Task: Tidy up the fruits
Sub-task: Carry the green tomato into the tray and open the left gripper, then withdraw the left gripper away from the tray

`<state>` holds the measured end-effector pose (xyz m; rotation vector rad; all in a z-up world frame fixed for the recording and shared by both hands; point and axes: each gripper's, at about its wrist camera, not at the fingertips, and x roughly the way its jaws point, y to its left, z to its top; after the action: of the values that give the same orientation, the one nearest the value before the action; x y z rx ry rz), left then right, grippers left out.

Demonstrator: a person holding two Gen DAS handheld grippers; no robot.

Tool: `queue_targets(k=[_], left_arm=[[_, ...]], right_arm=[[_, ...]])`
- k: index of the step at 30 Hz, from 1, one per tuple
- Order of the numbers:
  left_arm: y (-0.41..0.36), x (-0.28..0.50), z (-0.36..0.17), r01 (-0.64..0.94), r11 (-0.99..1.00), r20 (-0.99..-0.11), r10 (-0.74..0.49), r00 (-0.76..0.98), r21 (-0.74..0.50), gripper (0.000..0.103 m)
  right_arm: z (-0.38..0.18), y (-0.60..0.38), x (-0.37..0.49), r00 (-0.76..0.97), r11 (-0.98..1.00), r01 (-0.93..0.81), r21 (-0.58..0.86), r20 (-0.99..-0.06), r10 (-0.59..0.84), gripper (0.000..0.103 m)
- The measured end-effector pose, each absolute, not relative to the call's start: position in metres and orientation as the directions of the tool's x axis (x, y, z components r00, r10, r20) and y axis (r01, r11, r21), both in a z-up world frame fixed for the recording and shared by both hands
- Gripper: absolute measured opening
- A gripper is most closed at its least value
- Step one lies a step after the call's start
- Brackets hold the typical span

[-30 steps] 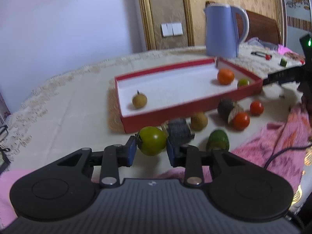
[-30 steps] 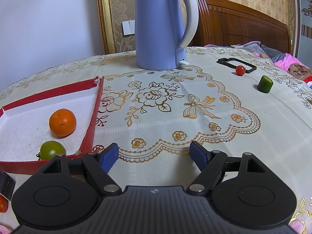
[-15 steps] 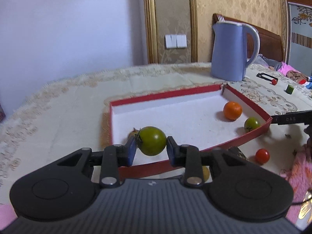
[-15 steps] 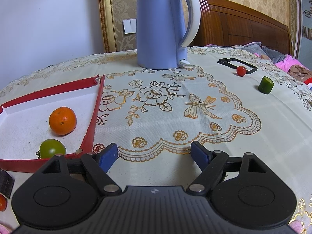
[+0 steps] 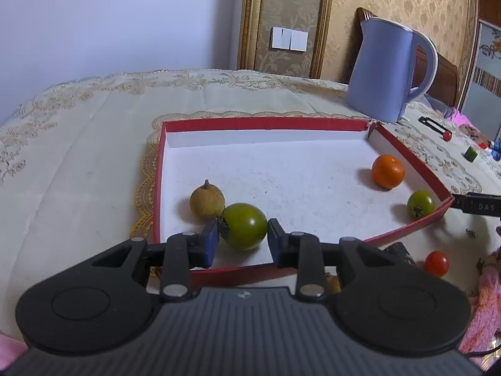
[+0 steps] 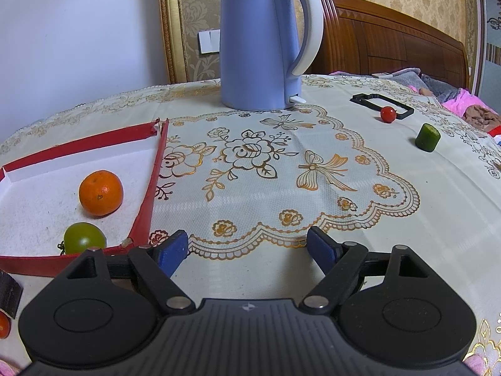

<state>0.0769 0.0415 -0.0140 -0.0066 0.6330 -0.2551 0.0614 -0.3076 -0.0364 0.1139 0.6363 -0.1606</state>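
My left gripper (image 5: 240, 240) is shut on a large green tomato (image 5: 245, 230) and holds it over the near left part of the red tray (image 5: 266, 123), next to a tan longan (image 5: 206, 202). The tray also holds an orange (image 5: 388, 170) and a small green tomato (image 5: 420, 203). My right gripper (image 6: 247, 250) is open and empty over the tablecloth, just right of the tray's corner (image 6: 153, 185). The orange (image 6: 100, 192) and small green tomato (image 6: 84, 238) show there too.
A blue kettle (image 6: 266, 40) stands behind the tray. A red cherry tomato (image 5: 436, 263) and a dark object (image 5: 399, 249) lie in front of the tray. Another cherry tomato (image 6: 388, 114), a black frame (image 6: 382, 101) and a green cucumber piece (image 6: 427, 138) lie at the far right.
My left gripper has carried the large green tomato forward from the table in front of the tray to over the tray, beside the longan. The right gripper has stayed almost still.
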Motion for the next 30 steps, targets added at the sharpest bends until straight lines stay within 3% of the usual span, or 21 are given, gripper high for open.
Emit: queue_targets(k=[6, 11, 16, 25, 30], left_arm=[[0.043, 0.075, -0.015, 0.234, 0.968, -0.572, -0.244, 0.783, -0.092, 0.031], [0.049, 0.055, -0.003, 0.216, 0.973, -0.531, -0.223, 0.817, -0.077, 0.043], [0.073, 0.021, 0.003, 0.156, 0.983, -0.489, -0.185, 0.853, -0.100, 0.044], [0.100, 0.009, -0.019, 0.009, 0.989, -0.525, -0.086, 0.847, -0.146, 0.048], [0.099, 0.015, -0.026, -0.024, 0.993, -0.538, -0.043, 0.842, -0.118, 0.059]], right_arm=[[-0.036, -0.308, 0.061, 0.792, 0.982, 0.183, 0.055, -0.600, -0.114, 0.083], [-0.037, -0.307, 0.062, 0.791, 0.982, 0.180, 0.053, -0.601, -0.113, 0.084], [-0.037, -0.307, 0.062, 0.791, 0.982, 0.180, 0.052, -0.601, -0.113, 0.084], [-0.037, -0.307, 0.062, 0.791, 0.982, 0.180, 0.052, -0.602, -0.113, 0.084], [-0.037, -0.307, 0.062, 0.790, 0.982, 0.180, 0.051, -0.602, -0.114, 0.084]])
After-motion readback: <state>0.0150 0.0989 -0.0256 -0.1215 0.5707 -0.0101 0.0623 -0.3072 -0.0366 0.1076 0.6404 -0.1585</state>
